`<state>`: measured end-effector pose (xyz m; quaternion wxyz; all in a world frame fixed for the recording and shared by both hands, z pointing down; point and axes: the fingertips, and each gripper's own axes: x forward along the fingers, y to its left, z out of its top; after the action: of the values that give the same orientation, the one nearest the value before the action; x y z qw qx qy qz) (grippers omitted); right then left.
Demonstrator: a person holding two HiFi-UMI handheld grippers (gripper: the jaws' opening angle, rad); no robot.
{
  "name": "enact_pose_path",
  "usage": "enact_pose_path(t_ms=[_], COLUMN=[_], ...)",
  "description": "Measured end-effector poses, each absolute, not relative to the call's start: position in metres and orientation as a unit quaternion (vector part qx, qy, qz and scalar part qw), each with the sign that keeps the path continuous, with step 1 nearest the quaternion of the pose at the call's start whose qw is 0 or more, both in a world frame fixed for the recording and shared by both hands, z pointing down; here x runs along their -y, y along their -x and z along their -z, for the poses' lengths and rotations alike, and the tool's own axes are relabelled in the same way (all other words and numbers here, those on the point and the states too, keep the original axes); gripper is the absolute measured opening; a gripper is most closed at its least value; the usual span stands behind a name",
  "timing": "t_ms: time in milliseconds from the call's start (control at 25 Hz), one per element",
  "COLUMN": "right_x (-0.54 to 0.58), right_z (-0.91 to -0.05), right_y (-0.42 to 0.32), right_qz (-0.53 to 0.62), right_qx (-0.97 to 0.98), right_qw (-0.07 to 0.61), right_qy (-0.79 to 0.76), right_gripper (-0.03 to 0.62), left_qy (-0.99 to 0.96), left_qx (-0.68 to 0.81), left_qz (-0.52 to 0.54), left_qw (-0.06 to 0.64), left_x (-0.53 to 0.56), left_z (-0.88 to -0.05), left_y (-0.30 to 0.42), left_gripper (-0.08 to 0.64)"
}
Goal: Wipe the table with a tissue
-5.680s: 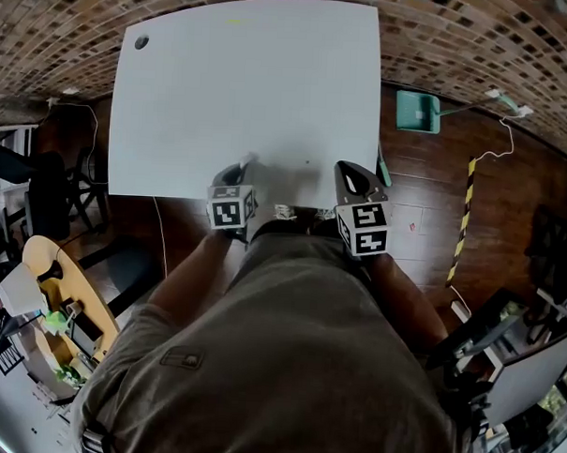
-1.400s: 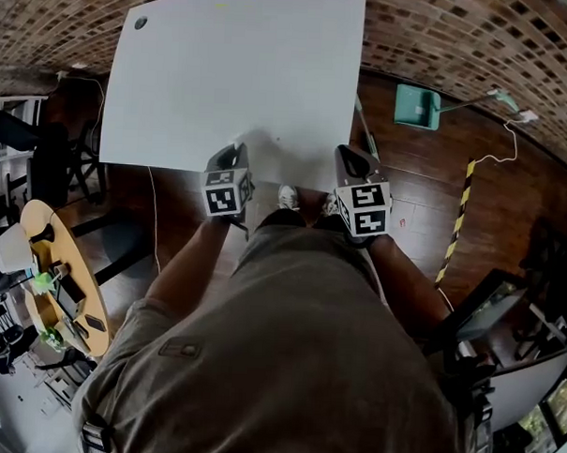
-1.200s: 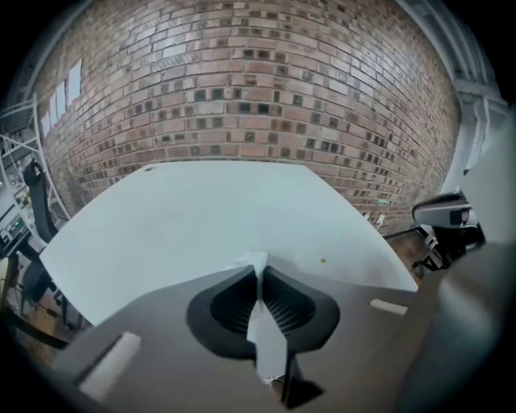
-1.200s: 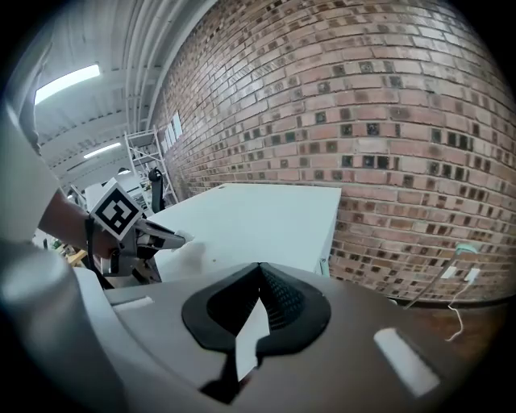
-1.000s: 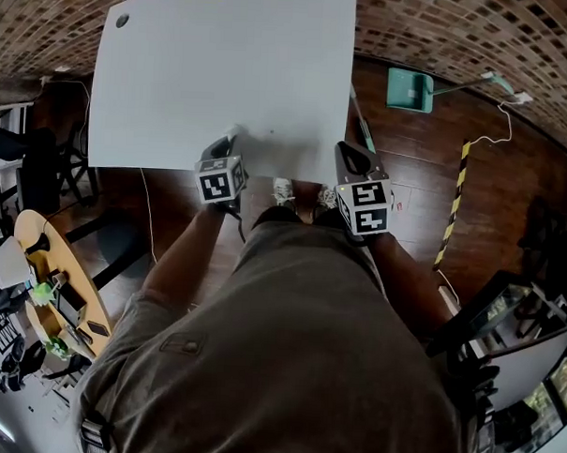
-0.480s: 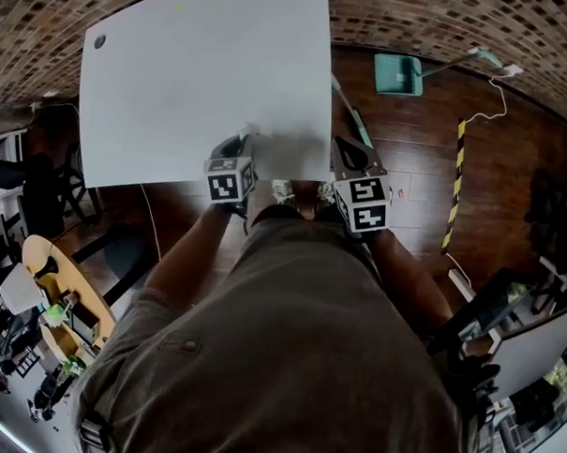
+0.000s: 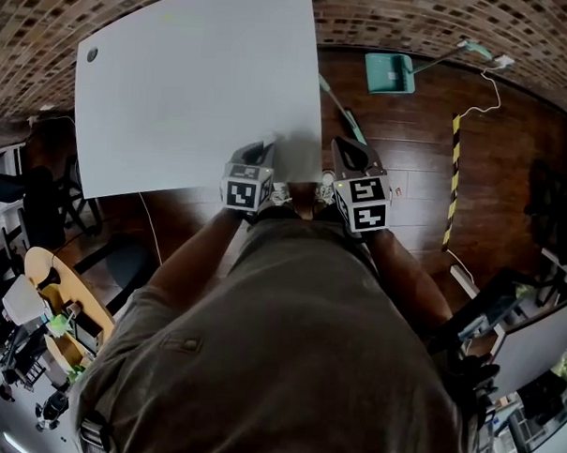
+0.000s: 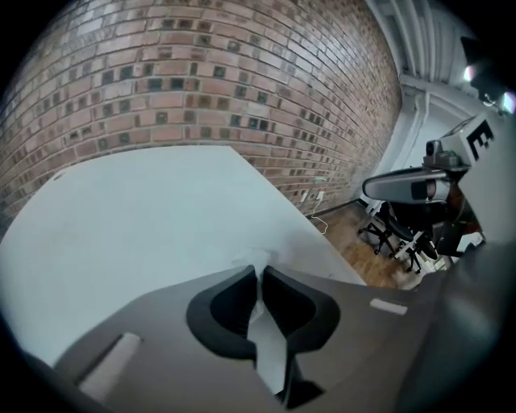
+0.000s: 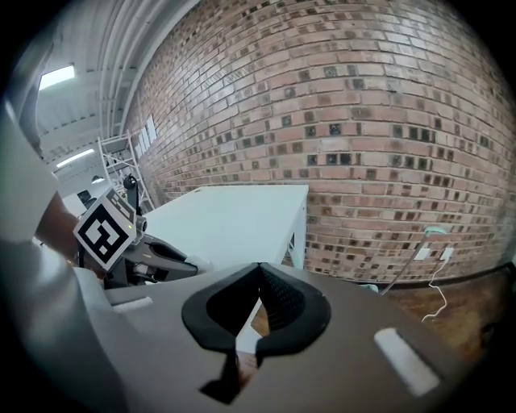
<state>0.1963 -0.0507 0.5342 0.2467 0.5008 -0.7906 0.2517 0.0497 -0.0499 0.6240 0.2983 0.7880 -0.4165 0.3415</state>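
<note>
White tissue [image 8: 256, 256] is pinched in the left tool [image 8: 260, 271], whose jaws are closed tight on it, and its tuft touches the bench [image 7: 196, 76]. That tool has slid rightward along the near edge, towards the right tool [image 9: 258, 268], which hangs closed and empty just past the corner. I'd say this edge stroke is nearly done and the far side is still to be wiped.

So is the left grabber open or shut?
Shut. The left gripper has its black jaws closed on a thin white tissue, whose tip pokes out over the white table.
</note>
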Motion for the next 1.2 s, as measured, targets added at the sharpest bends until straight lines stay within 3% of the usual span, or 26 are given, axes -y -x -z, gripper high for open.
enact_pose_path(t_ms=[280,920,1200], right_x=[0.053,0.055,0.053], right_z=[-0.538,-0.538,-0.537], right_y=[-0.186,-0.129,-0.126], right_qz=[-0.245,-0.229,-0.23], right_qx=[0.801,0.822,0.819], right_qw=[0.258,0.271,0.273], right_qy=[-0.481,-0.445,-0.45], right_gripper=[0.014,0.014,0.014], left_qy=[-0.767,-0.669,-0.658], left_qx=[0.456,0.593,0.605], left_qz=[-0.337,-0.314,-0.314], left_qw=[0.301,0.319,0.32], left_x=[0.056,0.066,0.071], left_z=[-0.622,-0.625,-0.625], left_y=[-0.022,0.15,0.169], left_gripper=[0.023,0.025,0.023])
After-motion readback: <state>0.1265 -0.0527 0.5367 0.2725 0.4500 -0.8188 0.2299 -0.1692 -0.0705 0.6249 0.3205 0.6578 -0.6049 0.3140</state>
